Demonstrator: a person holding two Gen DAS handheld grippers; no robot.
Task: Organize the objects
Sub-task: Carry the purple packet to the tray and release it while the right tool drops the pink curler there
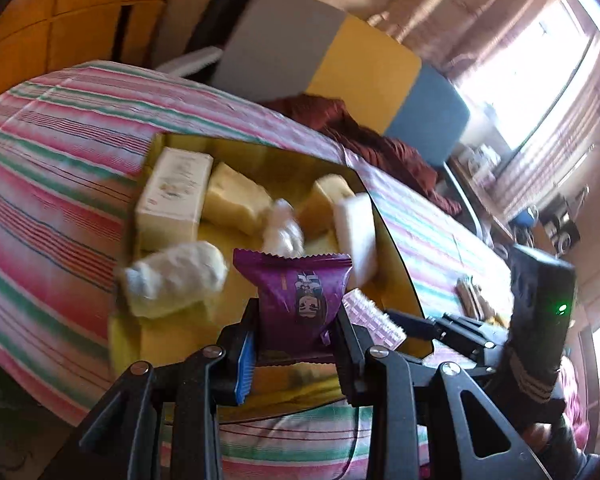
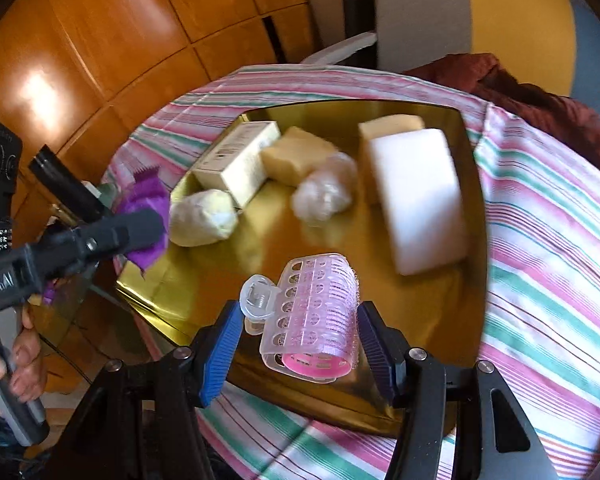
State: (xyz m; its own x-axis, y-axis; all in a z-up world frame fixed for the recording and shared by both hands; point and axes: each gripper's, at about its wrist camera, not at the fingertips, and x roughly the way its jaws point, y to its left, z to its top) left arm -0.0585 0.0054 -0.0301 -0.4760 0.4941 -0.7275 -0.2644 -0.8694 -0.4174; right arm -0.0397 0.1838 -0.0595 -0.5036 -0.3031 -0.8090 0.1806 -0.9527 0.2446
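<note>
The purple packet (image 1: 300,300) is pinched tight in the left tool (image 1: 296,344), low centre, over the gold tray (image 2: 420,320). The pink curler (image 2: 316,316) is clamped in the half-open right tool (image 2: 300,340), lower centre, presumably for placing in the tray.

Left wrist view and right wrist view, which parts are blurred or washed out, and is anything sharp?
Left wrist view: the window is blown out white, the wrapped bundles in the gold tray are smeared, while the purple packet stays sharp. Right wrist view: the white block is smeared, glare sits on the wooden cabinet, and the pink hair roller is crisp.
</note>
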